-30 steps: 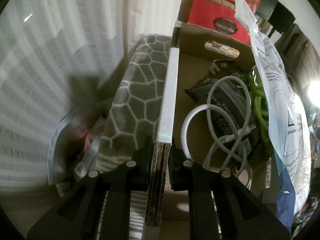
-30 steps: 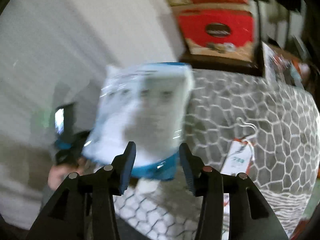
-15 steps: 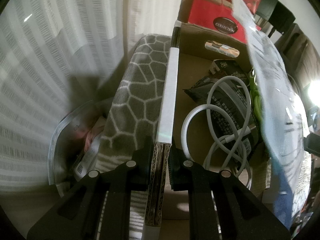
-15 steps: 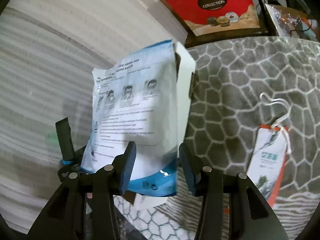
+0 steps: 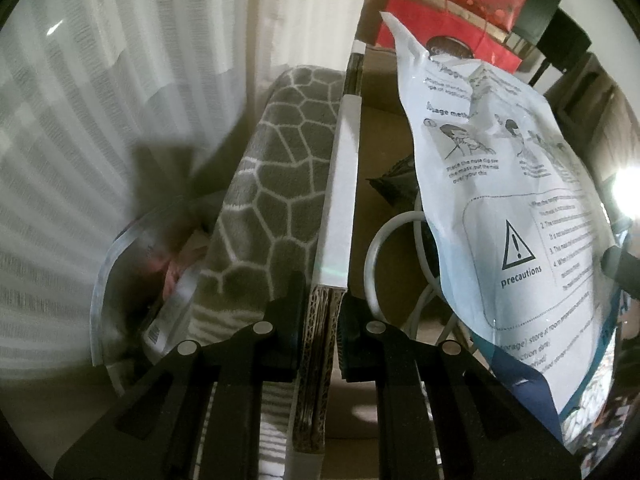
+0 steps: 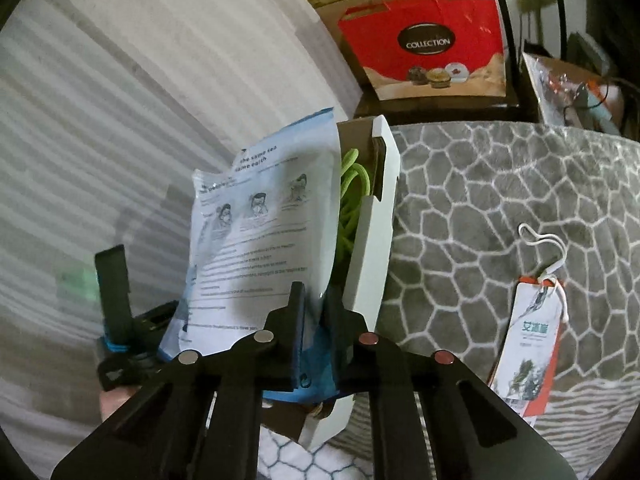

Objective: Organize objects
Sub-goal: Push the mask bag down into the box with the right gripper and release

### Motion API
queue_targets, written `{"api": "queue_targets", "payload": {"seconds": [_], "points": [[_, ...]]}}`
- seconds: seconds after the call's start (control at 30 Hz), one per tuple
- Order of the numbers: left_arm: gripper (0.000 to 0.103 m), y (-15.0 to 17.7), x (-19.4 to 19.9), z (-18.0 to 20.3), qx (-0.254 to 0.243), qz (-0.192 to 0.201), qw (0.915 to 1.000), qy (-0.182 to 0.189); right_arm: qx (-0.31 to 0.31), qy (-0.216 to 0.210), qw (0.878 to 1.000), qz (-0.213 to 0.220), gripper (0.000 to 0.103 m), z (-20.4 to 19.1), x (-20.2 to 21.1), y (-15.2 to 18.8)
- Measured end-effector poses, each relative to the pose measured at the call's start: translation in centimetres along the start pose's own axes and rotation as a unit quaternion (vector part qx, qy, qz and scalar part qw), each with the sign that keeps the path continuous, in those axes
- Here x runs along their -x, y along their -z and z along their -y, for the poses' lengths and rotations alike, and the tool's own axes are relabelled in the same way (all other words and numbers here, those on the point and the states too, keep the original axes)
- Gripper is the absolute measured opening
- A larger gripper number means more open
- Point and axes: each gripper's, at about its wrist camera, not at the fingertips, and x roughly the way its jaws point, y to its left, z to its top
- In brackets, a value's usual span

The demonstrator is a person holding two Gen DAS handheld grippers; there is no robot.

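Grey honeycomb blanket (image 6: 500,216) all around. Mask pouch (image 6: 260,248) stands upright straight ahead of the right hand-held gripper (image 6: 314,312), clamped on its bottom edge, just over the cardboard box (image 5: 338,184). Left hand-held gripper (image 5: 322,312) is pinched on the box wall, steadying it. Probably needs to drop straight down inside.

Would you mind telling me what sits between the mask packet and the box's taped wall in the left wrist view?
White cable loops on the box floor between the mask packet and the taped wall, with a dark pouch behind it; the left wrist view shows this.
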Motion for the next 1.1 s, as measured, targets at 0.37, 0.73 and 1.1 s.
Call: {"api": "queue_targets", "payload": {"seconds": [0.37,0.73,1.1], "points": [[0.012,-0.1,0.0,0.0,0.005,-0.003,1.0,0.003,0.043,0.072,0.996,0.024,0.005,-2.5,0.8,3.0],[0.012,-0.3,0.4,0.0,0.013,-0.003,0.9999,0.009,0.079,0.058,0.995,0.003,0.019,-2.2,1.6,2.8],[0.012,-0.6,1.9,0.9,-0.009,0.012,0.9998,-0.01,0.071,0.038,0.997,-0.017,0.016,-2.2,1.0,3.1]]}}
